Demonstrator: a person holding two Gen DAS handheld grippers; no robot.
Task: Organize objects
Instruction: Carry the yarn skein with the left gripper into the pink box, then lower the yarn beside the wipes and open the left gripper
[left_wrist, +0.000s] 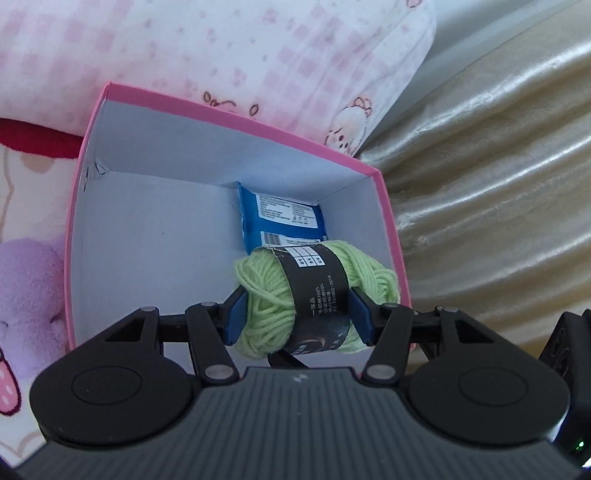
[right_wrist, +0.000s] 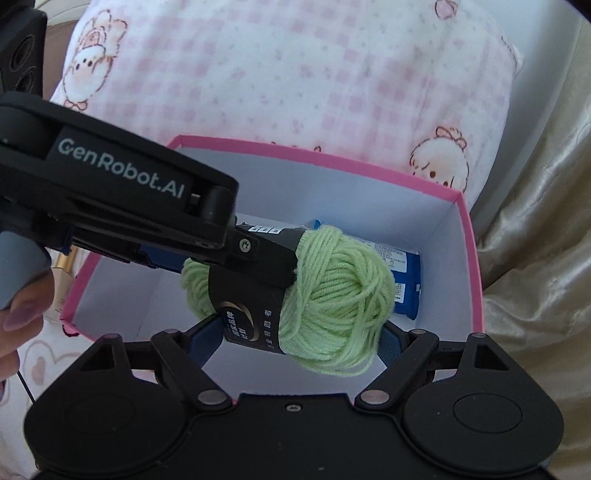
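Note:
A ball of light green yarn (left_wrist: 258, 295) with a black paper band hangs over the open pink box (left_wrist: 240, 122), and my left gripper (left_wrist: 295, 306) is shut on it across the band. A blue packet (left_wrist: 280, 218) lies flat on the box's white floor by the far wall. In the right wrist view the left gripper (right_wrist: 258, 266) reaches in from the left with the yarn (right_wrist: 340, 295) over the box (right_wrist: 332, 162) and the packet (right_wrist: 404, 288). My right gripper (right_wrist: 299, 332) stands wide open just under and behind the yarn, with no pad seen pressing on it.
A pink checked pillow (right_wrist: 295, 74) lies behind the box and shiny beige cloth (left_wrist: 498, 184) to its right. A purple plush toy (left_wrist: 26, 288) sits left of the box. A person's hand (right_wrist: 18, 314) holds the left gripper's handle. A gold item (right_wrist: 66, 266) lies beside the box's left wall.

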